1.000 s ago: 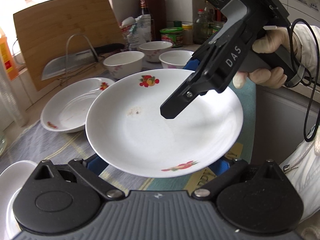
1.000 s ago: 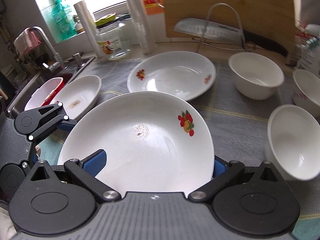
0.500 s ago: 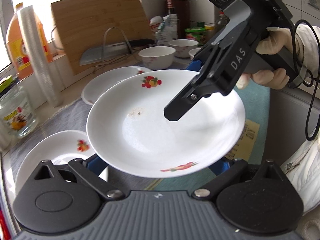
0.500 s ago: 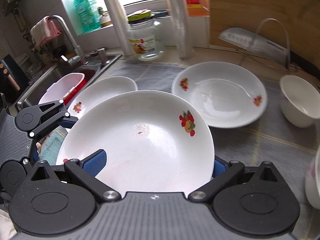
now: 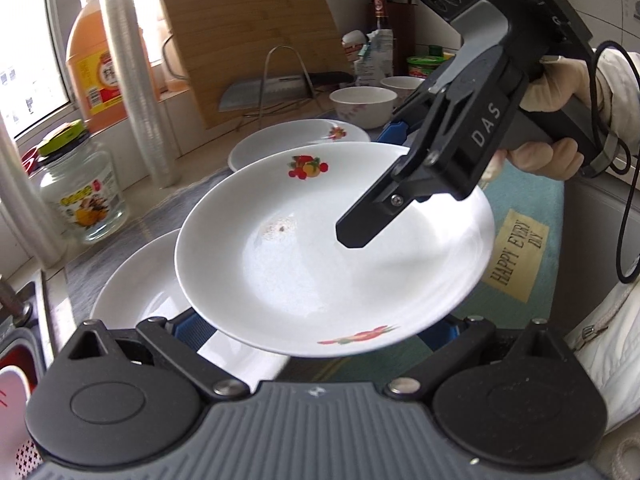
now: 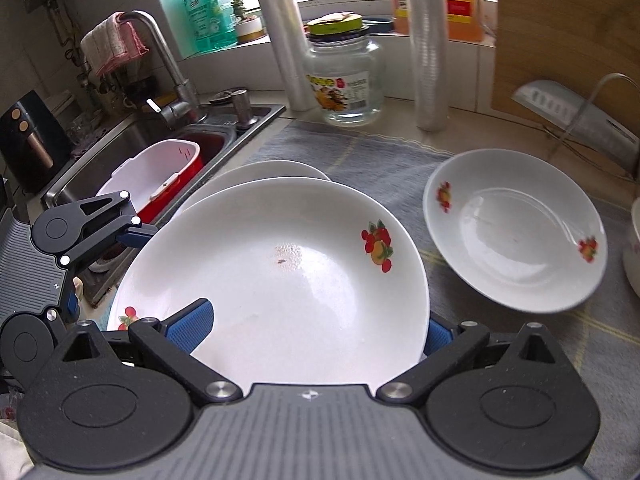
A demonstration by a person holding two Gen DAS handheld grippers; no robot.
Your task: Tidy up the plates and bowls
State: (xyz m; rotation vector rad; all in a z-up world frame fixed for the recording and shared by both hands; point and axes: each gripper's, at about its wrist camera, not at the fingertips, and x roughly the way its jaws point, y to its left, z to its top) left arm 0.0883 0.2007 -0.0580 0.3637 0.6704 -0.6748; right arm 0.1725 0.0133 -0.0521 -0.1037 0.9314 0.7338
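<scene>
A white plate (image 5: pixel 280 264) (image 6: pixel 288 292) with a fruit print hangs above the counter, held from both sides. My left gripper (image 5: pixel 316 332) (image 6: pixel 100 268) is shut on its near rim, pads tucked under the edge. My right gripper (image 6: pixel 312 328) (image 5: pixel 376 184) is shut on the opposite rim, one finger over the plate, the other behind it. Directly beneath lies a second plate (image 5: pixel 136 292) (image 6: pixel 256 170) on the grey mat (image 6: pixel 360 156). A third plate (image 5: pixel 300 136) (image 6: pixel 516 232) sits further right. Two white bowls (image 5: pixel 362 106) (image 5: pixel 400 82) stand at the back.
A sink (image 6: pixel 100 152) with a red-and-white basin (image 6: pixel 160 176) and a faucet (image 6: pixel 160 52) lies to the left. A glass jar (image 6: pixel 344 76), stacked plastic cups (image 6: pixel 430 40), a cutting board (image 5: pixel 248 48) and a cleaver on a wire rack (image 5: pixel 272 88) line the back. A gloved hand (image 5: pixel 560 76) holds the right gripper.
Both grippers carried the plate left toward the sink. It now hangs over the plate nearest the sink, and the bowls have slid off to the right.
</scene>
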